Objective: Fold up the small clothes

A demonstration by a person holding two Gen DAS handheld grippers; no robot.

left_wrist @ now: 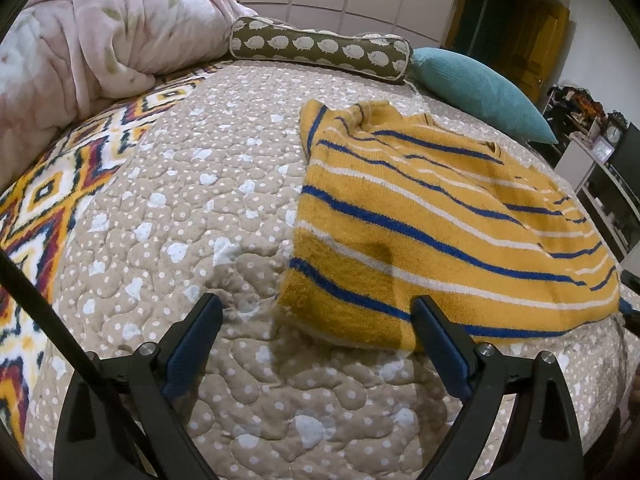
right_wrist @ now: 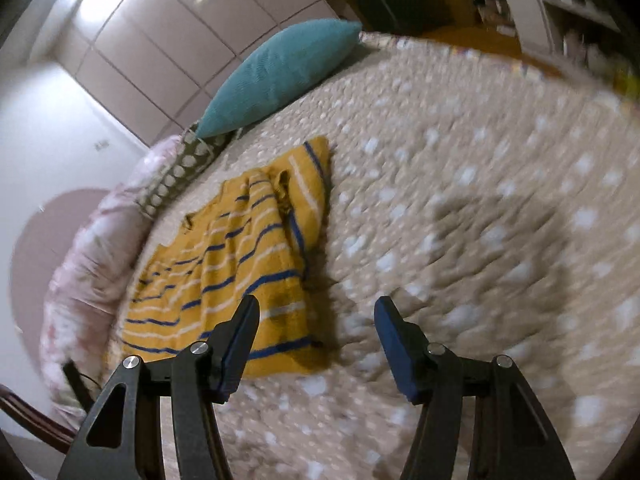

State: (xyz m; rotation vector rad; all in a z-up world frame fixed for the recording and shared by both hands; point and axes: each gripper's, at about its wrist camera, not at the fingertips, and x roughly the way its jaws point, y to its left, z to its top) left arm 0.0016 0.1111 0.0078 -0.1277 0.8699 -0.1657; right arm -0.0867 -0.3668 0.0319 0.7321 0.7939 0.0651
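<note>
Yellow knitted sweater (left_wrist: 440, 216) with blue and white stripes lies on the bed, partly folded, with one edge turned over along its far side. In the left wrist view it sits ahead and to the right of the left tool (left_wrist: 316, 306); its near left corner falls between the two fingers, and the right finger overlaps its near hem in the picture. Whether that finger touches the cloth cannot be told. The left tool stands wide, nothing gripped.

In the right wrist view the same sweater (right_wrist: 240, 256) lies ahead and to the left of the right tool (right_wrist: 316, 308). The left finger overlaps its near edge in the picture; the space between the fingers shows only bedding. The right tool stands partly spread, nothing held. This view is motion-blurred.

Beneath: beige quilted bedspread (left_wrist: 192, 208) with white dots and pale shapes. Beyond the sweater: teal cushion (left_wrist: 480, 88), olive bolster (left_wrist: 320, 48) with white pattern, pink blanket (left_wrist: 100, 48) bundled far left. A patterned throw (left_wrist: 48, 200) lies left of the left tool.
</note>
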